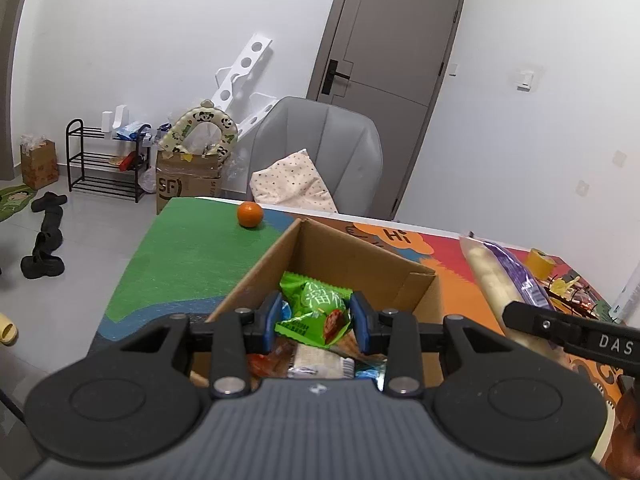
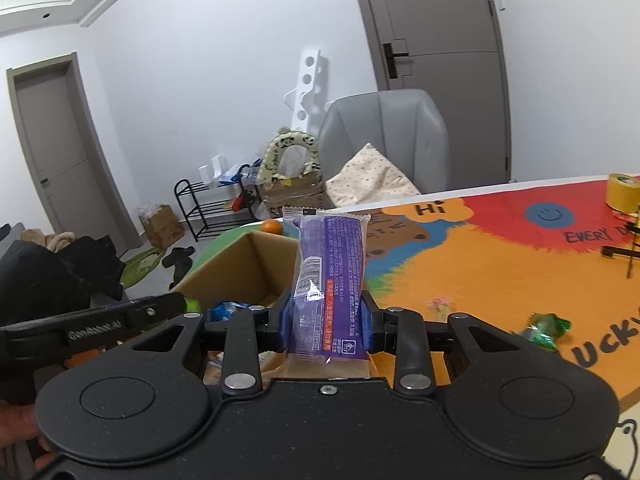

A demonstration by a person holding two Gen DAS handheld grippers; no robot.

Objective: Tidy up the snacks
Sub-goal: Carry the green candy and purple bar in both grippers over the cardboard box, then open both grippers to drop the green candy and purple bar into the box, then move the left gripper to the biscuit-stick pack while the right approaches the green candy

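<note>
Snacks fill the open cardboard box [image 1: 352,264] at lower centre of the left wrist view, its rim just beyond the gripper. Bare green mat lies to the upper left, with an orange [image 1: 250,215] near the table's far edge. The left gripper [image 1: 317,320] tilts down over the box, pinching a green snack packet [image 1: 320,312]. The right gripper [image 2: 326,320] pinches an upright purple snack pack [image 2: 329,276] beside the box. A tape roll [image 2: 622,192] stands at far right.

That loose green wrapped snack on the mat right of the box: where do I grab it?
Pinch the green snack across its crumpled middle, coming from above. It lies flat on the mat with clear space around it, and its twisted ends look too thin to hold.
</note>
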